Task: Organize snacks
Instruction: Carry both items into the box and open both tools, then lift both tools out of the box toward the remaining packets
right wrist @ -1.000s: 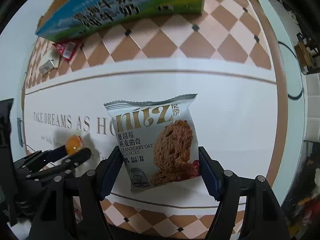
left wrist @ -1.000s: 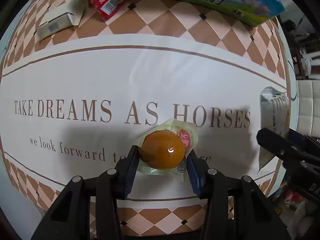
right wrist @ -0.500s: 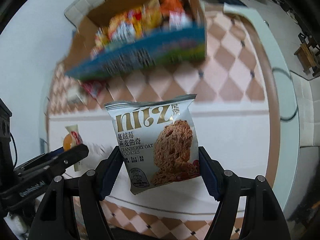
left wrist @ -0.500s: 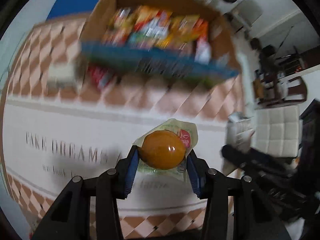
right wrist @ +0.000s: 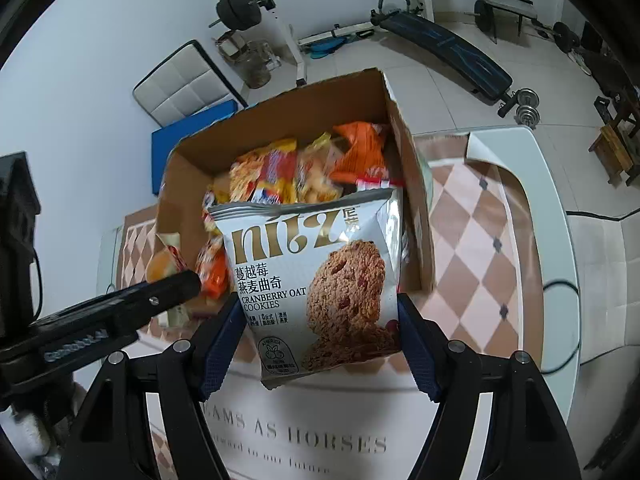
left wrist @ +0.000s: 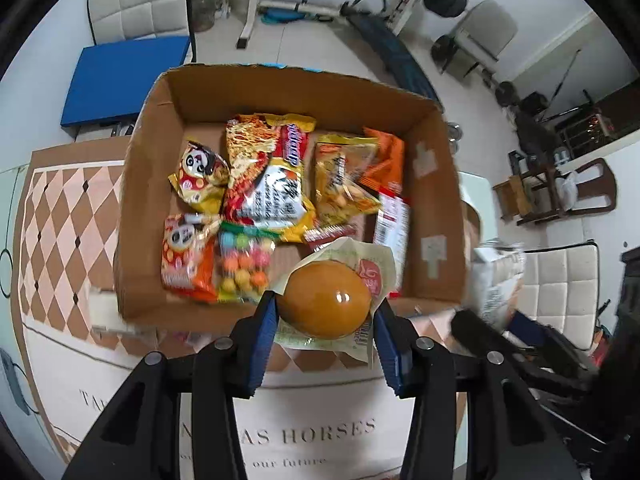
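Note:
My left gripper (left wrist: 324,316) is shut on an orange egg-shaped snack in a clear wrapper (left wrist: 324,300) and holds it in the air at the near edge of an open cardboard box (left wrist: 148,160). The box holds several bright snack packets (left wrist: 272,184). My right gripper (right wrist: 320,320) is shut on a silver cranberry oat cookie bag (right wrist: 316,288), also raised in front of the same box (right wrist: 416,208). The left gripper (right wrist: 160,292) with its orange snack (right wrist: 162,266) shows at the left of the right wrist view.
The box stands on a table with a white and brown checked cloth (left wrist: 52,240). A small white packet (left wrist: 104,312) lies by the box's near left corner. Beyond the table are padded chairs (left wrist: 136,4), a blue mat (left wrist: 124,76) and gym equipment (right wrist: 440,40).
Both grippers have risen from the tablecloth with their snacks and moved toward the box. The box's inside has come into view from above.

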The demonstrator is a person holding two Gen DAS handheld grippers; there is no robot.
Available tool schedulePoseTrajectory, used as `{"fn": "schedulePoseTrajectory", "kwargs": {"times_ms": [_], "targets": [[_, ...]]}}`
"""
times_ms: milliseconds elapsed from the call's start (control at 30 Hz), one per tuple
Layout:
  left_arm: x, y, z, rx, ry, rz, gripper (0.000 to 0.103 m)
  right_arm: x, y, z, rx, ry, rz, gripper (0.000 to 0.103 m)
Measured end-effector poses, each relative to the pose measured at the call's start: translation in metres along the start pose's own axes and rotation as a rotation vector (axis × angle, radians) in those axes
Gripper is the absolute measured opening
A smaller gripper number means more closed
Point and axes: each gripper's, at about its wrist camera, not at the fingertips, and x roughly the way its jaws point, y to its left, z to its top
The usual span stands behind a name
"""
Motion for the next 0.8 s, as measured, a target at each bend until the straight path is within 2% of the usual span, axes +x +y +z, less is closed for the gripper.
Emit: {"fn": "schedulePoseTrajectory", "kwargs": {"times_ms": [167,300,433,467,500,567,633,800], "targets": [[0.03,0.006,0.03,0.015,0.064,0.036,0.043,0.026,-0.004,0.036,0.003,0.028,-0.016,0.076],[0.057,0.007,0.037,0.037,0.136,0.049,0.044,0.048,-0.004,0.054,0.003,0.055,-0.034,0.076],[0.087,0.009,0.042,0.043,0.216,0.06,0.044,0.083,-0.006,0.07,0.0,0.131,0.003,0.077],[0.092,0.01,0.042,0.039,0.228,0.058,0.044,0.091,-0.007,0.073,-0.002,0.153,0.006,0.082],[0.097,0.012,0.042,0.031,0.237,0.055,0.045,0.096,-0.008,0.075,-0.003,0.161,0.013,0.092],[0.102,0.016,0.043,0.014,0.236,0.048,0.056,0.103,-0.01,0.078,-0.005,0.167,0.021,0.095],[0.102,0.019,0.045,0.009,0.22,0.05,0.092,0.104,-0.012,0.08,-0.005,0.168,0.014,0.095],[0.092,0.018,0.048,0.032,0.179,0.072,0.093,0.1,-0.019,0.079,0.012,0.16,-0.004,0.095]]}}
